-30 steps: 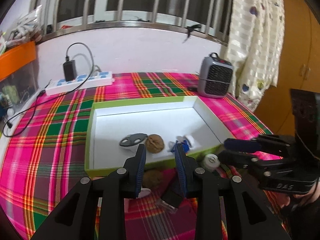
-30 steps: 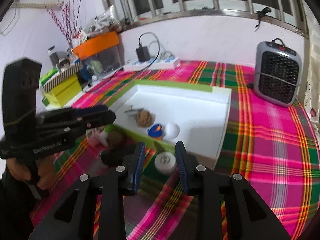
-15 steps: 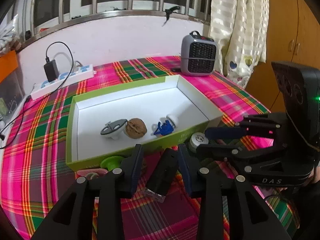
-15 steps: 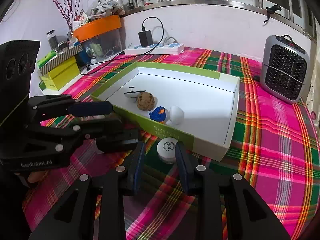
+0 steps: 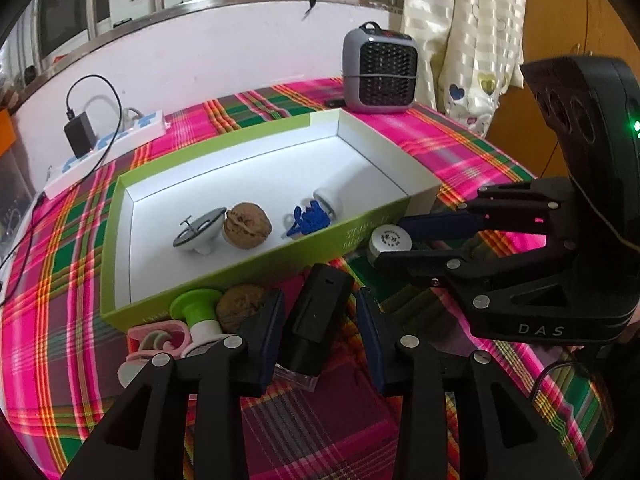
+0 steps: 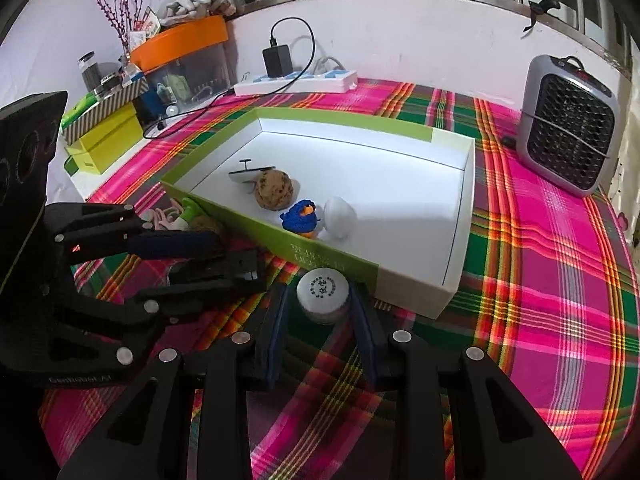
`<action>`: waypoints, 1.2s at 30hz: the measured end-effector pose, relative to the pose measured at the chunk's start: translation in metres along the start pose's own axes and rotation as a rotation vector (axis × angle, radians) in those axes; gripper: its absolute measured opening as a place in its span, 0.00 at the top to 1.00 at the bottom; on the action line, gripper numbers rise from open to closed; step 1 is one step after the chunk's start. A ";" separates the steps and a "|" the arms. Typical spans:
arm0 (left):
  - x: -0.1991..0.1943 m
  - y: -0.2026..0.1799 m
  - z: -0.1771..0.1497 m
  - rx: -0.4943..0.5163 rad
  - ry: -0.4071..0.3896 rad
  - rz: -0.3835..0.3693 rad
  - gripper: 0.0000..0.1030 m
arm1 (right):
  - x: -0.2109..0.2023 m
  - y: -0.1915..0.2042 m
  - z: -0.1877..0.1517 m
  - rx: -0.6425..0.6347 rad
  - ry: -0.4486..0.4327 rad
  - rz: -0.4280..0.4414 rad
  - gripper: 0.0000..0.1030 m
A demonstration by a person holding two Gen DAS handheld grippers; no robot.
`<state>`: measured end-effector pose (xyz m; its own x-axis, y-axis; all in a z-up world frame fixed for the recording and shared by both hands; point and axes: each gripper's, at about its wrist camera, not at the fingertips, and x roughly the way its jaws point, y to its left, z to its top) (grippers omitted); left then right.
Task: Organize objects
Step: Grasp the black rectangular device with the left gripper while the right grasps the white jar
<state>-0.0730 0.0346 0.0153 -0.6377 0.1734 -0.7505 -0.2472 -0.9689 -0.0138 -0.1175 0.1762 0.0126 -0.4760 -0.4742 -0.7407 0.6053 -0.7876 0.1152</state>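
Left gripper (image 5: 320, 328): fingers spread, straddling black block (image 5: 316, 322), apart from both pads
Right gripper (image 6: 320, 308): fingers parted around white round tin (image 6: 323, 292), contact unclear
Tin: on plaid cloth (image 6: 540, 260), at 6 o'clock of green box (image 6: 460, 216)

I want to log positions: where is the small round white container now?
In the right wrist view the round white container stands on the plaid cloth just outside the green box's near wall, between the fingers of the open right gripper.
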 end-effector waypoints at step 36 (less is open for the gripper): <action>-0.005 -0.007 -0.002 0.000 -0.013 0.016 0.75 | -0.008 0.004 -0.003 -0.011 -0.027 0.002 0.72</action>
<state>-0.0667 0.0402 0.0180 -0.6507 0.1601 -0.7423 -0.2366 -0.9716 -0.0022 -0.1093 0.1780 0.0166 -0.4920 -0.4865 -0.7220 0.6134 -0.7822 0.1090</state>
